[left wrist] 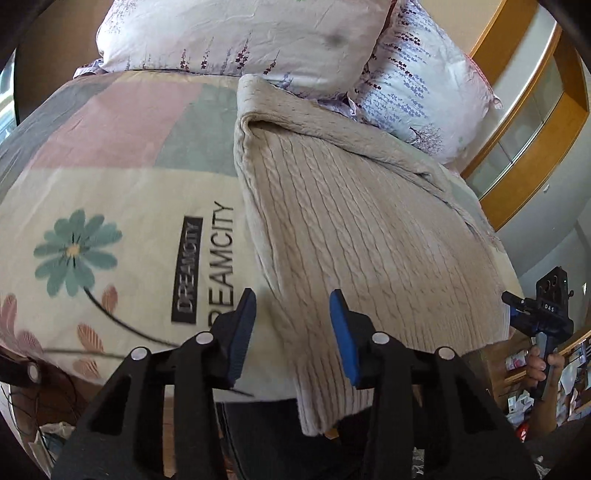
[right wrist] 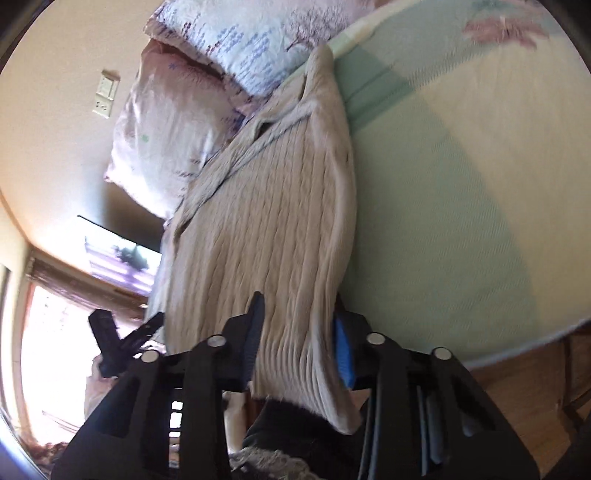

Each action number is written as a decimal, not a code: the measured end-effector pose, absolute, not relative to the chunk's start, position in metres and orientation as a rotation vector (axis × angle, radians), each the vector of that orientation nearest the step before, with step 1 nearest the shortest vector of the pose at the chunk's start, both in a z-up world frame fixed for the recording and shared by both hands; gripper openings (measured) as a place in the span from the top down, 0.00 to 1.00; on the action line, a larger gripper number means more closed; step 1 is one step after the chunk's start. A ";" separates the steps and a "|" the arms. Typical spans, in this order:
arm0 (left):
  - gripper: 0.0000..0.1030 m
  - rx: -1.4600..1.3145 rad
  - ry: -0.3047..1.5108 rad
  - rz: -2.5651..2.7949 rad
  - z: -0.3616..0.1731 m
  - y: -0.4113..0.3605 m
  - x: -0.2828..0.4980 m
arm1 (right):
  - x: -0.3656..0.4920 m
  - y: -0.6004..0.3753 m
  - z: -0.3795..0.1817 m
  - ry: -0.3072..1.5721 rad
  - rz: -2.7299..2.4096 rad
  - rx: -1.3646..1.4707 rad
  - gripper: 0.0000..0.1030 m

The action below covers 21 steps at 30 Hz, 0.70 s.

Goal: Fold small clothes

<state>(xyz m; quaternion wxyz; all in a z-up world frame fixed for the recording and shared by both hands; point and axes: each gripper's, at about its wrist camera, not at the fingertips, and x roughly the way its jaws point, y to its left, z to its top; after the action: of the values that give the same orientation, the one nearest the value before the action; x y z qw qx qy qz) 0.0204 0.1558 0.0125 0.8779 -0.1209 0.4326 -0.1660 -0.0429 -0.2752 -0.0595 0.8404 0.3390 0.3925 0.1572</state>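
A beige cable-knit sweater (left wrist: 354, 229) lies lengthwise on the bed quilt (left wrist: 122, 206), its ribbed hem hanging over the near edge. My left gripper (left wrist: 293, 332) is open, its blue pads either side of the sweater's near left edge, just above it. My right gripper (right wrist: 299, 343) is open with the sweater's hem (right wrist: 291, 350) between its fingers; it also shows in the left wrist view (left wrist: 543, 317) at the sweater's right hem corner. The sweater (right wrist: 273, 206) fills the middle of the right wrist view.
Two floral pillows (left wrist: 243, 33) lie at the head of the bed, touching the sweater's collar. A wooden-framed cabinet (left wrist: 532, 122) stands to the right. Cluttered shelves (left wrist: 569, 376) and wood floor (right wrist: 517, 387) lie beyond the bed edge. A window (right wrist: 48, 350) is bright.
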 end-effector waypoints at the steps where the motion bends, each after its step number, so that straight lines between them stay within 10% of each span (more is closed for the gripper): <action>1: 0.62 -0.257 0.893 -0.350 0.012 0.154 0.011 | -0.047 -0.273 -0.062 0.834 0.350 0.723 0.78; 13: 0.92 -0.506 0.923 -0.430 -0.004 0.154 -0.014 | -0.043 -0.251 -0.056 0.784 0.477 0.736 0.91; 21: 0.93 -0.353 0.654 -0.444 0.107 0.155 0.093 | 0.032 -0.258 0.033 0.482 0.535 0.718 0.92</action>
<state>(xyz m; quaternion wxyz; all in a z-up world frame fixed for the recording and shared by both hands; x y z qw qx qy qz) 0.0926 0.1555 0.1075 0.9078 -0.1712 0.3167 -0.2153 0.0316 -0.2579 0.0333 0.8736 0.3436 0.2307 0.2561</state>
